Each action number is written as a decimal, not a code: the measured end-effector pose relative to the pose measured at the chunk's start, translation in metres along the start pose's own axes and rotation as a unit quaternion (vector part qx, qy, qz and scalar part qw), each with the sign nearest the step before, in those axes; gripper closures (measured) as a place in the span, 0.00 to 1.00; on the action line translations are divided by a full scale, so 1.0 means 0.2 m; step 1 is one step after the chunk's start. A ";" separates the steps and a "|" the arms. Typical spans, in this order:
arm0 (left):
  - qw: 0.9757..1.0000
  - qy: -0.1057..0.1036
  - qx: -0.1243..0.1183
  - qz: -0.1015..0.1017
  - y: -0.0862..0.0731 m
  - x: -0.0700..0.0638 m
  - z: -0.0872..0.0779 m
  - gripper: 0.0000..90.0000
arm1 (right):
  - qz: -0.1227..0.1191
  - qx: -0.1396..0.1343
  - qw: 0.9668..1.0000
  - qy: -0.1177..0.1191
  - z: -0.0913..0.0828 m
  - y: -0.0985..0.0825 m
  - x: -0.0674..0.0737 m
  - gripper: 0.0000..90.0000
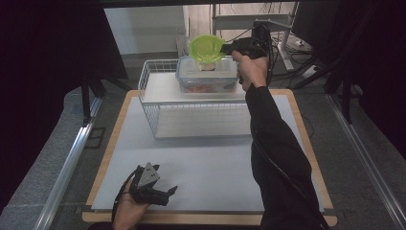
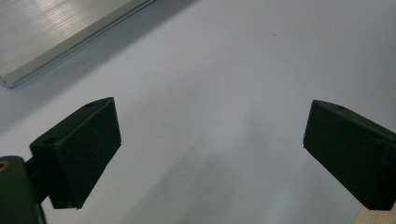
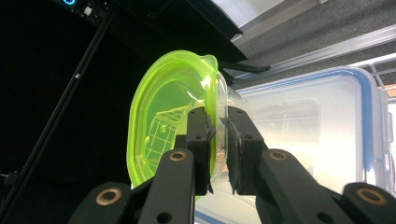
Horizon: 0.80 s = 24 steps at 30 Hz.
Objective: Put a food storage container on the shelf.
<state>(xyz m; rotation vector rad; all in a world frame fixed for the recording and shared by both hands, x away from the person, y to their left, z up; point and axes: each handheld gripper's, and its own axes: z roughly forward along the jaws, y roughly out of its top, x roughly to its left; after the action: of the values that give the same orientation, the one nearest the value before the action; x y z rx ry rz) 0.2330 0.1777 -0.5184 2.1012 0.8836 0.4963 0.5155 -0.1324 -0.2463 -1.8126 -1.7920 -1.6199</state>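
Observation:
A translucent green lid (image 1: 207,48) (image 3: 168,107) hangs tilted on edge above a clear food box (image 1: 207,76) (image 3: 303,126) with a blue-trimmed cover. My right gripper (image 1: 225,47) (image 3: 220,121) is shut on the green lid's rim, one pad on each side of it. The clear box sits at the back of a white wire basket (image 1: 158,120). Near the table's front left, my left gripper (image 1: 165,184) (image 2: 210,149) lies low over the white mat, open, with nothing between its fingers (image 2: 79,154).
The white mat (image 1: 215,163) covers a wood-edged table. Aluminium rails (image 1: 67,167) run along both sides. A shiny metal sheet (image 2: 46,32) shows at the top left of the left gripper view. Cables and stands crowd the floor behind the basket.

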 end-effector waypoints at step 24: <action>1.000 0.000 0.001 0.001 0.00 0.00 0.00 0.04 | -0.046 -0.007 0.999 0.004 0.02 0.00 0.00 0.54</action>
<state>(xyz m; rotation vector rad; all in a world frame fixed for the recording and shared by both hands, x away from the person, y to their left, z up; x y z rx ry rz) 0.2329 0.1773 -0.5185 2.1041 0.8817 0.4958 0.5169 -0.1288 -0.2479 -1.7517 -1.8919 -1.6740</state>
